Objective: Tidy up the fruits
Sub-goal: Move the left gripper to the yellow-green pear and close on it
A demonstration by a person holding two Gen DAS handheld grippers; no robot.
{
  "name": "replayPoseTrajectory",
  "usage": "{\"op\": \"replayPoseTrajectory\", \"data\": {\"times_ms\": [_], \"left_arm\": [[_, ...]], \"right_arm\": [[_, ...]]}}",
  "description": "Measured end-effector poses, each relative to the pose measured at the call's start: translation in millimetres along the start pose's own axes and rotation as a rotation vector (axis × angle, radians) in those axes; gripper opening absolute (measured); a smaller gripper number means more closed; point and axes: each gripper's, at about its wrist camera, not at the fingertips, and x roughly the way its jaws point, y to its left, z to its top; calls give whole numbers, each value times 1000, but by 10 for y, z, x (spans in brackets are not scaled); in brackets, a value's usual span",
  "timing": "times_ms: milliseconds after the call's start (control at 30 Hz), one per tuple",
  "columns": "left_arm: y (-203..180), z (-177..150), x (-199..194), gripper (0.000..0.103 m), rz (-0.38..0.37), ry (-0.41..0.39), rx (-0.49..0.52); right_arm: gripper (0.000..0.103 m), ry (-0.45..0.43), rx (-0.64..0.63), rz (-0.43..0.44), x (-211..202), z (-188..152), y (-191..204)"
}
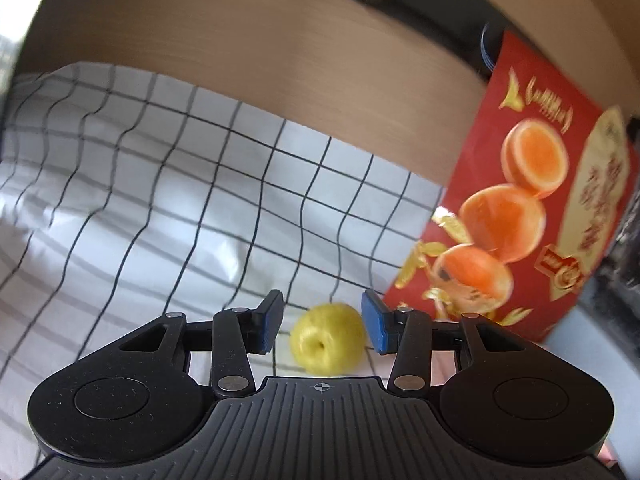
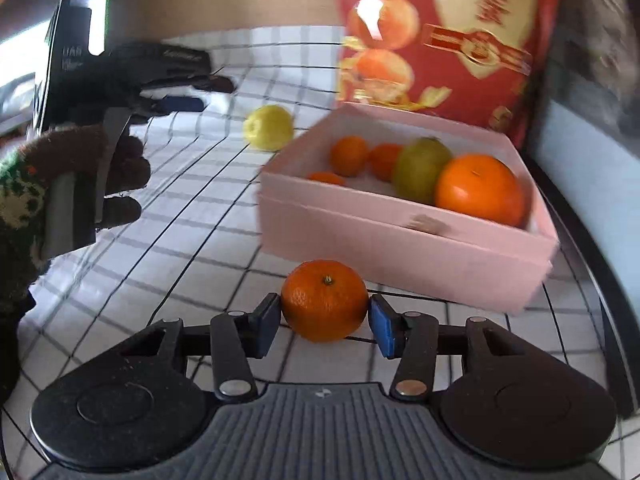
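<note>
A yellow apple [image 1: 328,338] lies on the checked cloth [image 1: 160,208], below and between the blue pads of my open left gripper [image 1: 322,326], which hovers above it without touching. It also shows in the right wrist view [image 2: 269,127], left of the pink box [image 2: 400,240]. My right gripper [image 2: 324,322] is shut on a mandarin [image 2: 324,300], both pads against its sides, just in front of the box. The box holds a large orange [image 2: 480,188], a green fruit [image 2: 420,170] and small mandarins [image 2: 348,155].
A red fruit-printed carton [image 1: 532,200] stands upright behind the pink box, also seen in the right wrist view [image 2: 440,40]. A brown wall [image 1: 280,48] backs the table. The gloved hand holding the left gripper [image 2: 180,92] is at the left.
</note>
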Motion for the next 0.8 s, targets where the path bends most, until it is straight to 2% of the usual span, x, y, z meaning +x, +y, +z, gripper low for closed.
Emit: {"op": "replayPoseTrajectory", "data": {"times_ms": [67, 167, 233, 367, 433, 567, 633, 800], "left_arm": [[-84, 34, 186, 48, 17, 52, 77], [-199, 19, 394, 48, 19, 113, 152], [-255, -22, 501, 51, 30, 143, 184], [-432, -117, 545, 53, 54, 136, 298], [-502, -148, 505, 65, 47, 174, 364], [-451, -78, 365, 65, -40, 232, 315], [-473, -81, 381, 64, -17, 249, 316], [-558, -163, 546, 66, 143, 248, 418]], "right_arm": [[51, -3, 80, 33, 10, -5, -131], [62, 3, 132, 54, 66, -66, -196], [63, -21, 101, 34, 55, -114, -139], [64, -15, 45, 19, 57, -123, -28], [64, -14, 44, 23, 69, -111, -32], [66, -20, 65, 43, 67, -106, -75], [67, -18, 61, 40, 84, -96, -68], [72, -10, 20, 25, 94, -105, -4]]}}
